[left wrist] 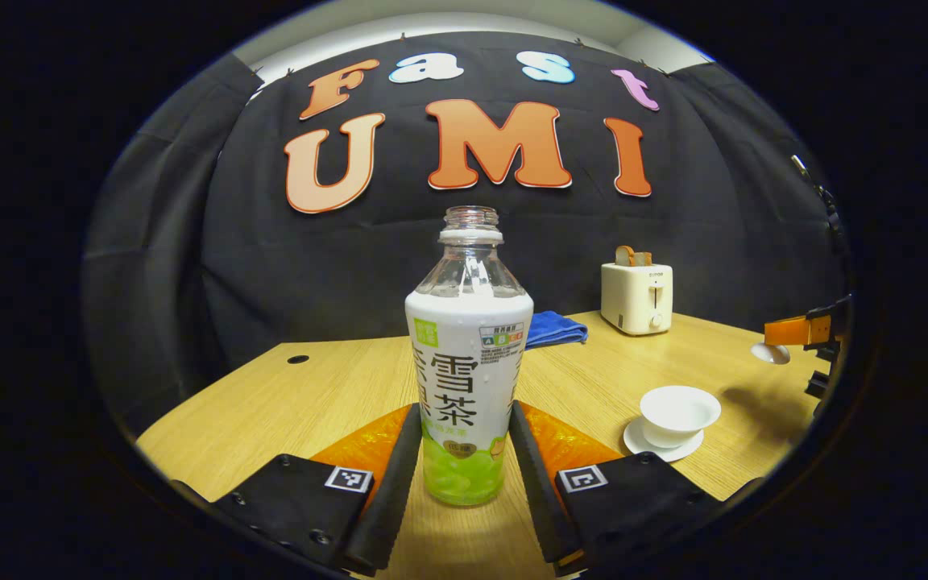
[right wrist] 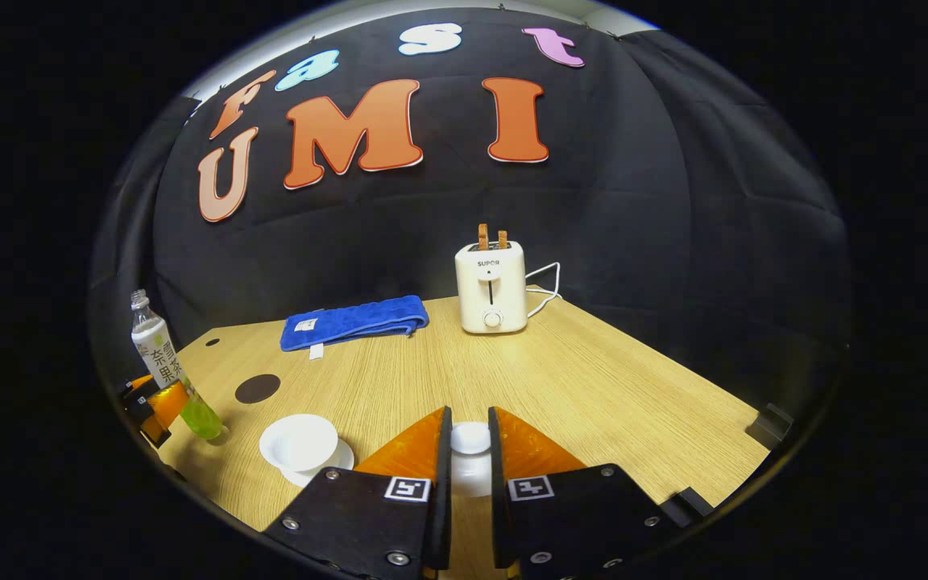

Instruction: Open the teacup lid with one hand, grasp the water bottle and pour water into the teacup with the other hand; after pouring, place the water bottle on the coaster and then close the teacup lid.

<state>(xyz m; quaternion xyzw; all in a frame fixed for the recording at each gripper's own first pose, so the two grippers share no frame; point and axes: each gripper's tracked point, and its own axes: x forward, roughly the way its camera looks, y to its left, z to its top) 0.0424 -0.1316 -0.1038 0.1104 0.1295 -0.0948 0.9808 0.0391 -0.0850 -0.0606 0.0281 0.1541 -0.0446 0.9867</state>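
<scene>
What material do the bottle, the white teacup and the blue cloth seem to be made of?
Clear water bottle: likely thin plastic, since it is see-through with glints and wears a glossy printed label.
White lidless teacup on its saucer: probably glazed ceramic, smooth, opaque and softly shiny.
Folded blue cloth: seemingly soft towel fabric, matte and creased, with a sewn tag.

The right gripper (right wrist: 470, 475) pinches the small white porcelain lid (right wrist: 470, 441) between its fingers. The open white teacup (right wrist: 299, 443) sits left on the wooden table (right wrist: 593, 395), near the upright labelled plastic bottle (right wrist: 159, 358).

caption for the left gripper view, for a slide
Left gripper closes around the uncapped water bottle; the open teacup waits to the right.
</scene>
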